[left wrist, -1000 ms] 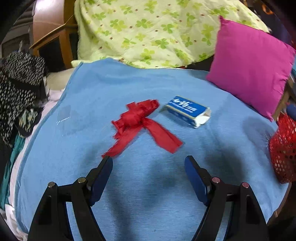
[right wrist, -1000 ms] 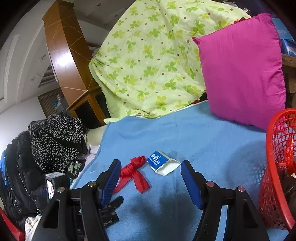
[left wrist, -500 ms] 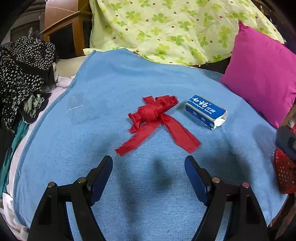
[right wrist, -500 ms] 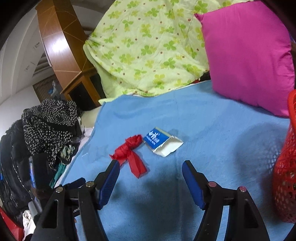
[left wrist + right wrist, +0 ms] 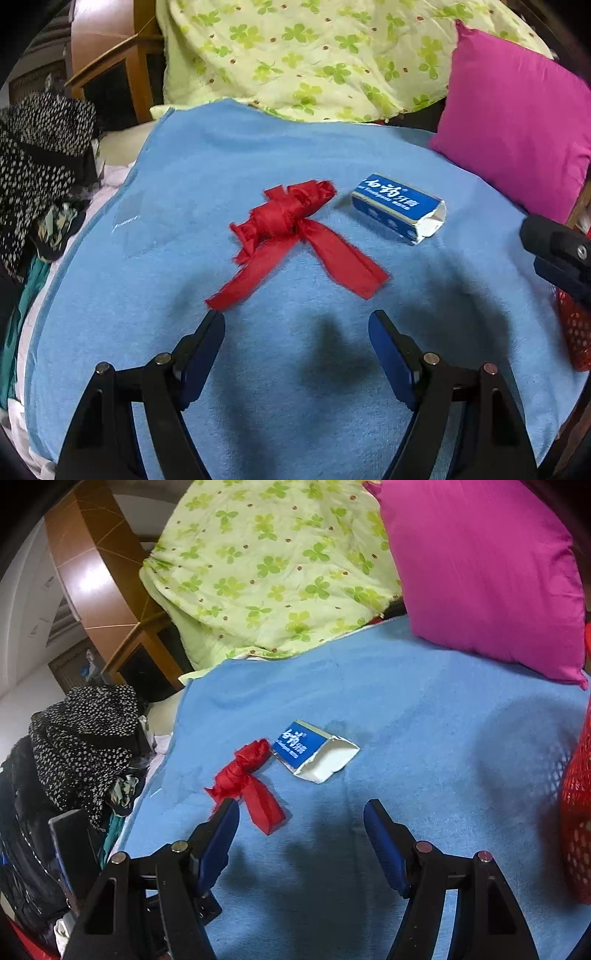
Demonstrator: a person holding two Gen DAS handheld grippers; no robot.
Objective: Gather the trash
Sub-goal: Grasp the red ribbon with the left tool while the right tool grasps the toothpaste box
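Note:
A knotted red ribbon (image 5: 291, 229) (image 5: 247, 779) lies on the blue blanket (image 5: 295, 369) (image 5: 424, 738). Just right of it rests an opened blue and white carton (image 5: 400, 206) (image 5: 312, 751). My left gripper (image 5: 297, 328) stands open just short of the ribbon's near tail, holding nothing. My right gripper (image 5: 301, 816) is open too, hovering in front of the ribbon and carton, empty. A dark part of the right gripper shows at the right edge of the left wrist view. A red mesh basket (image 5: 576, 812) (image 5: 576, 332) sits at the right edge of the bed.
A magenta pillow (image 5: 517, 122) (image 5: 480, 565) and a green clover quilt (image 5: 314, 55) (image 5: 266, 565) lie at the back. Spotted black clothing (image 5: 33, 155) (image 5: 85, 738) is piled off the left side. A clear plastic scrap (image 5: 133, 221) lies left of the ribbon.
The right gripper has dropped lower and closer to the ribbon and carton. The left view has shifted slightly, bringing the ribbon nearer its fingers. The right gripper's body now shows at the left view's right edge.

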